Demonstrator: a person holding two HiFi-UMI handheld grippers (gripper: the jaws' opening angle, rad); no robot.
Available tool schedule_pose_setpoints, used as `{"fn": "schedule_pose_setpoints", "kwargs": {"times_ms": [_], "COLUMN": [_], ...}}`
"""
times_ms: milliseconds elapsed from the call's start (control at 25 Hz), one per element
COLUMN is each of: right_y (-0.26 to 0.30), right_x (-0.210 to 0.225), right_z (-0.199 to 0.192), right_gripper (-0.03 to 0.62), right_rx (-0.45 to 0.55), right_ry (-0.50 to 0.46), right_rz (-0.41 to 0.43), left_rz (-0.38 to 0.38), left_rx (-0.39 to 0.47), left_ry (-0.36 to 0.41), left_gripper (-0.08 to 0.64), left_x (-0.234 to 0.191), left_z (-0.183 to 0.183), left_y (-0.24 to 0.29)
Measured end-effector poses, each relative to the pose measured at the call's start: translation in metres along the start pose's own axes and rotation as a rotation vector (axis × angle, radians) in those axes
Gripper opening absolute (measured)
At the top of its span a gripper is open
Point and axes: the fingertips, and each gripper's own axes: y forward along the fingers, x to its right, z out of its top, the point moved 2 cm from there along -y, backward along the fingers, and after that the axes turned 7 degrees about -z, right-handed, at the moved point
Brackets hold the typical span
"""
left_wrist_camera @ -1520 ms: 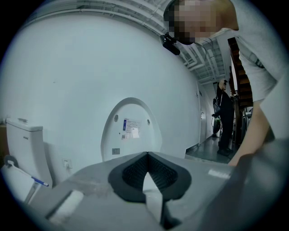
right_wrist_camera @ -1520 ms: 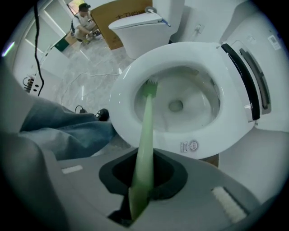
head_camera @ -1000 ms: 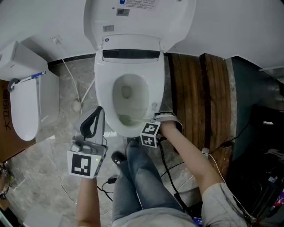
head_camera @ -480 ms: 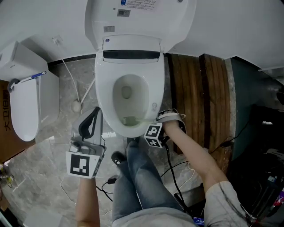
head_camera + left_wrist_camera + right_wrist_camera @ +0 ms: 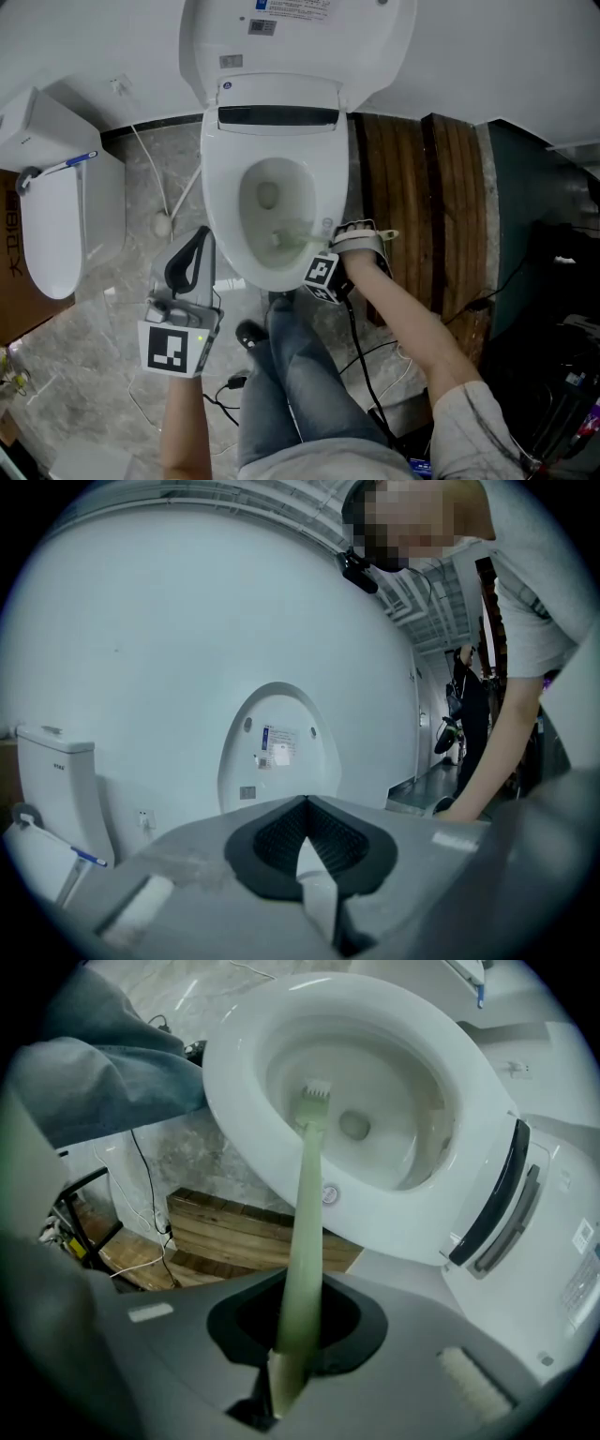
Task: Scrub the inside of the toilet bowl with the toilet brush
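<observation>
Right hand-held gripper point(image 5: 298, 1335) is clamped on the handle of the pale green toilet brush point(image 5: 305, 1194); its bristle head sits inside the toilet bowl point(image 5: 234, 1091); left hand-held gripper point(image 5: 307, 841) is closed and empty beside the bowl.

Soft, even indoor light; fisheye gripper views.
The head view is evenly lit and sharp, a faint sheen being seen on the toilet bowl point(image 5: 217, 199) rim. Both gripper views are vignetted black and bent at the edges; the left gripper point(image 5: 306, 803), right gripper point(image 5: 302, 1288) and toilet brush point(image 5: 306, 1204) handle are blurred close up.
</observation>
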Motion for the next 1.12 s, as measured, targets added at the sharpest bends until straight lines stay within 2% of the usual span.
{"fn": "schedule_pose_setpoints", "kwargs": {"times_ms": [200, 400, 840, 1120], "right_y": [0.009, 0.016, 0.032, 0.046], "right_x": [0.015, 0.031, 0.044, 0.064], "right_z": [-0.010, -0.017, -0.030, -0.040], "right_gripper": [0.034, 0.034, 0.029, 0.028], "right_rx": [-0.064, -0.109, -0.270, -0.345], "right_ry": [0.017, 0.014, -0.109, -0.114], "right_rz": [-0.029, -0.042, 0.029, 0.014], "left_rz": [0.006, 0.018, 0.061, 0.084], "left_rx": [-0.032, -0.003, -0.013, 0.016], "left_ry": [-0.014, -0.009, -0.030, -0.038], "left_gripper": [-0.009, -0.010, -0.011, -0.009], "left_x": [-0.003, -0.007, -0.024, -0.037], "left_z": [-0.003, -0.003, -0.009, -0.010], "left_y": [0.000, 0.004, 0.008, 0.009]}}
